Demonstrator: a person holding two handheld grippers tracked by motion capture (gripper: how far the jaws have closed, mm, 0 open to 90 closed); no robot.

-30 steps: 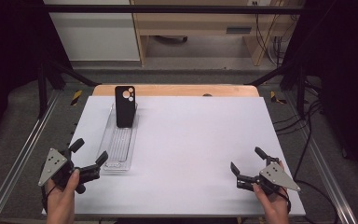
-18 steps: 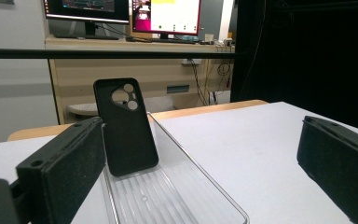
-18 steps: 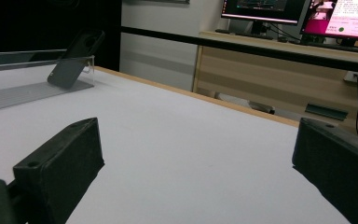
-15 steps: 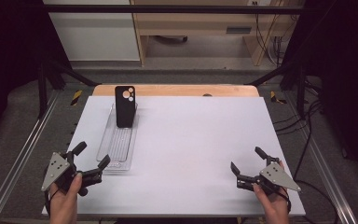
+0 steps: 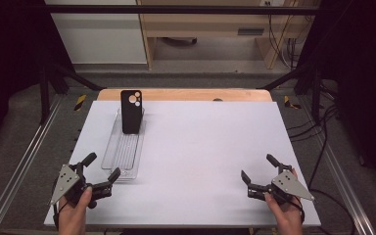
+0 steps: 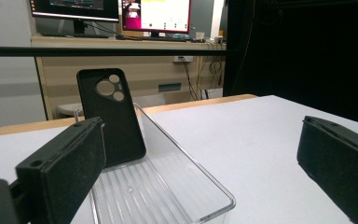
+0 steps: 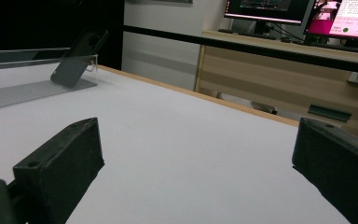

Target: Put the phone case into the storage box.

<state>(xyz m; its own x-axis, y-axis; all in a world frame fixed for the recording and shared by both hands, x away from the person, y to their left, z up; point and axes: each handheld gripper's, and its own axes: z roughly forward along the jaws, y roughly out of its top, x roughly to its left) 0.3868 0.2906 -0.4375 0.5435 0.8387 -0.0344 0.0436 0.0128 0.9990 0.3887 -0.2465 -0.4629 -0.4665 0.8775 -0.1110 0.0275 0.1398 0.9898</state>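
A black phone case (image 5: 131, 111) leans upright against the far end of a clear ribbed plastic tray (image 5: 123, 150) on the left of the white table. In the left gripper view the phone case (image 6: 111, 116) stands in the tray (image 6: 177, 186) straight ahead. My left gripper (image 5: 101, 166) is open at the tray's near end, low over the table, empty. My right gripper (image 5: 258, 168) is open near the front right corner, empty. The right gripper view has the phone case (image 7: 78, 57) and tray (image 7: 14, 92) far off at the left.
The white table top (image 5: 210, 142) has a wooden edge (image 5: 196, 94) at the back. Metal rails (image 5: 24, 156) run along both sides. A wooden bench (image 5: 215, 24) with cables stands beyond. Monitors (image 6: 154, 14) sit on the desk behind.
My left gripper has moved back toward the front edge and slightly right, turning to face the tray's near end. The right gripper has stayed still.
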